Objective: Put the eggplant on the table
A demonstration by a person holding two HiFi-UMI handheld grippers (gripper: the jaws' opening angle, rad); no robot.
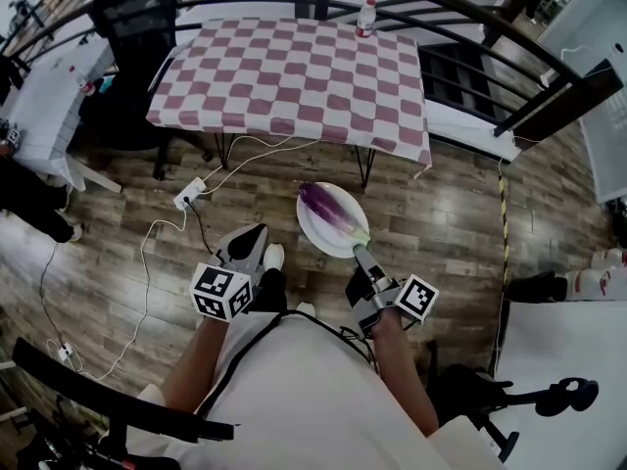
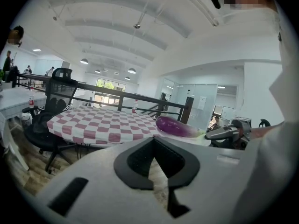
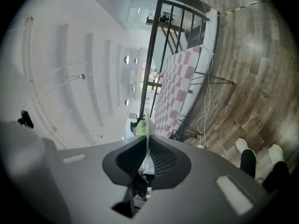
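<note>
My right gripper (image 1: 360, 257) pinched the plate (image 1: 315, 231) by its rim so the eggplant (image 1: 331, 211) sat level, short of the worktop (image 1: 294, 76); left gripper (image 1: 247, 242) pressed together, empty.

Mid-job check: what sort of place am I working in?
Probably an open office or lab mezzanine: a desk chair, a metal railing, and a cloth-covered table on a wood floor.

- White short-sleeved shirt (image 1: 294, 390) with a thin dark cord (image 1: 238, 360).
- Dark trousers (image 1: 269, 289), white shoes (image 1: 273, 256).
- Grey left gripper (image 1: 250, 235) and right gripper (image 1: 359, 254), each bearing a black-and-white marker cube (image 1: 220, 292).
</note>
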